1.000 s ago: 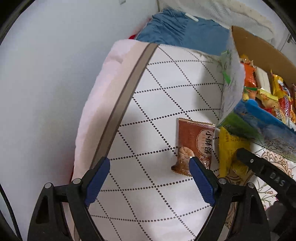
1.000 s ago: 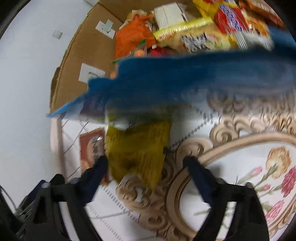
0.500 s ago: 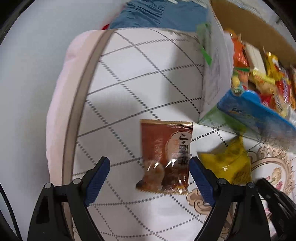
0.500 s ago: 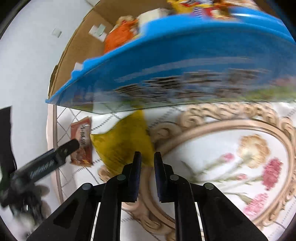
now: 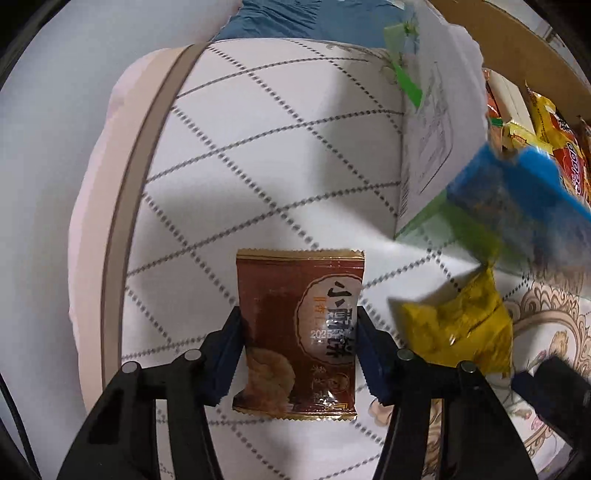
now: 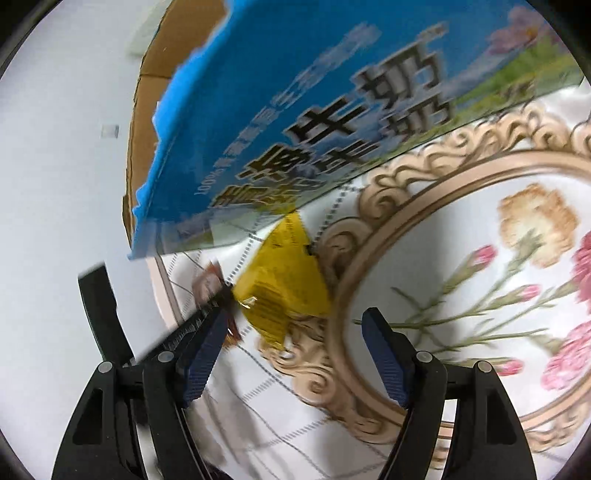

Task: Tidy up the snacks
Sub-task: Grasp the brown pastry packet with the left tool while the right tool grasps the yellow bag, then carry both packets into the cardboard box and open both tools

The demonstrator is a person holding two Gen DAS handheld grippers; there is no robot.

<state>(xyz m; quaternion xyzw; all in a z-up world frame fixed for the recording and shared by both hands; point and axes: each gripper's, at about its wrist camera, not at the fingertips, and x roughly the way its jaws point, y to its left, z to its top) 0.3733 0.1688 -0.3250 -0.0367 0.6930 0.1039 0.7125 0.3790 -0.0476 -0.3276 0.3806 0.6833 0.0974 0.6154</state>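
A brown snack packet [image 5: 299, 328] lies on the white quilted cloth [image 5: 258, 166]. My left gripper [image 5: 297, 350] has its blue pads against both side edges of the packet, shut on it. A yellow snack packet [image 5: 461, 328] lies to its right, also in the right wrist view [image 6: 284, 280]. My right gripper [image 6: 291, 354] is open and empty, just short of the yellow packet. A cardboard box [image 5: 517, 40] full of snacks [image 5: 546, 122] stands at the right, with a blue printed flap [image 6: 314, 110] hanging over the yellow packet.
A white paper label with green tape [image 5: 432, 122] covers the box's near side. Blue fabric [image 5: 306, 18] lies at the back. The cloth's pink edge [image 5: 92, 221] runs along the left. A floral pattern [image 6: 517, 258] covers the cloth on the right.
My left gripper moved forward over the brown packet and closed on its sides. My right gripper went from shut to open and sits nearer the yellow packet.
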